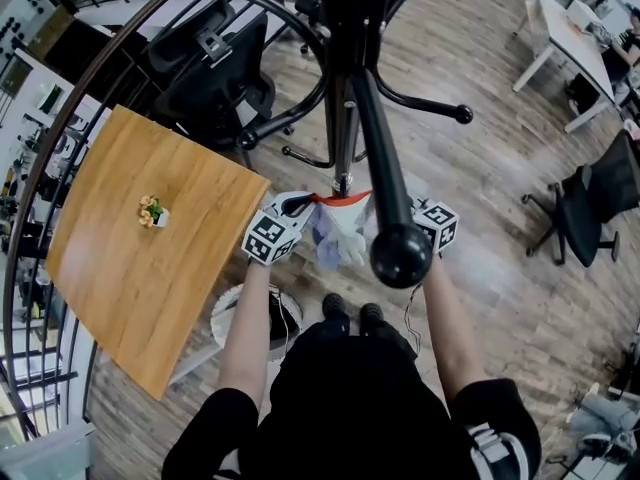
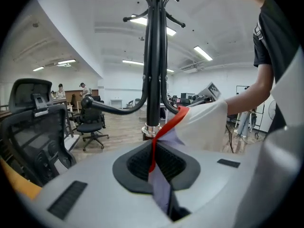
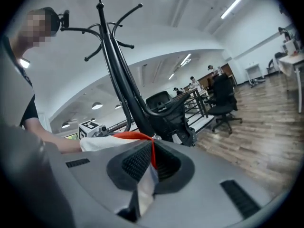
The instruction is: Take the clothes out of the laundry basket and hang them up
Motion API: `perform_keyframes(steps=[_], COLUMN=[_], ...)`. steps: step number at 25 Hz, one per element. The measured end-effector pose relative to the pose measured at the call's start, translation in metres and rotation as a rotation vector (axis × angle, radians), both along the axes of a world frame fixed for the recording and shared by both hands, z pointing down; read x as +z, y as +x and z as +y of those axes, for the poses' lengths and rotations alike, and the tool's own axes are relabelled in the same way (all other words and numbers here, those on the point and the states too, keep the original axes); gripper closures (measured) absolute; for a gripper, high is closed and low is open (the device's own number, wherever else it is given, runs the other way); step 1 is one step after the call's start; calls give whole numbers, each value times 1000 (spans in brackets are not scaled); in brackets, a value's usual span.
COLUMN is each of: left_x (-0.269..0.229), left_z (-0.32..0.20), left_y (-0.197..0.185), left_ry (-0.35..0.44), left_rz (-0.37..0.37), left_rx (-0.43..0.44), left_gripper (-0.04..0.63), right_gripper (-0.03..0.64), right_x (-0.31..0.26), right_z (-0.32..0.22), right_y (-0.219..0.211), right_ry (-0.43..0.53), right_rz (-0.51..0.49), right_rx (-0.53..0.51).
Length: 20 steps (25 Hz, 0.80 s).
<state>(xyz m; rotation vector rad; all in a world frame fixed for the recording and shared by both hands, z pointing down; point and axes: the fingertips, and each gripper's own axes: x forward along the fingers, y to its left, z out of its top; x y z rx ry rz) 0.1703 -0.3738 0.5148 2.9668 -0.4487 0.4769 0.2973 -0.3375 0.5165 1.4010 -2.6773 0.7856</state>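
Observation:
A white and pale-lilac garment with a red edge (image 1: 340, 230) hangs stretched between my two grippers, just in front of the black coat stand (image 1: 345, 78). My left gripper (image 1: 296, 206) is shut on the garment's red edge (image 2: 161, 137), the cloth running through the pads. My right gripper (image 1: 415, 220) is shut on the other end of the same red edge (image 3: 151, 151). The stand's pole (image 2: 153, 61) rises close behind the cloth in the left gripper view and leans left of centre (image 3: 118, 70) in the right gripper view. The white laundry basket (image 1: 232, 318) sits on the floor by the person's left leg.
A wooden table (image 1: 140, 258) with a small flower pot (image 1: 152, 211) is at the left. Black office chairs (image 1: 215, 68) stand behind the coat stand, another chair (image 1: 590, 208) and a white desk (image 1: 565, 38) at the right. A stand arm with a ball tip (image 1: 400, 253) juts toward me.

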Motion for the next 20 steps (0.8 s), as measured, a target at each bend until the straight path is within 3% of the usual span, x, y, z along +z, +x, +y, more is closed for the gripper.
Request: perform_keyframes(steps=[7, 10, 15, 20], left_x=[25, 31, 39, 44], left_z=[22, 27, 38, 44], left_y=[1, 4, 15, 15], left_ry=[-14, 7, 29, 33], left_rz=[-48, -69, -116, -134], left_rx=[47, 39, 60, 68], left_gripper=[568, 558, 397, 359], right_gripper=[598, 526, 450, 399], right_x=[15, 17, 22, 28], right_z=[9, 13, 19, 25], right_y=[-11, -16, -24, -32], right_ry=[-19, -11, -5, -4], right_rz=[74, 112, 175, 230], right_rx=[-37, -54, -83, -109])
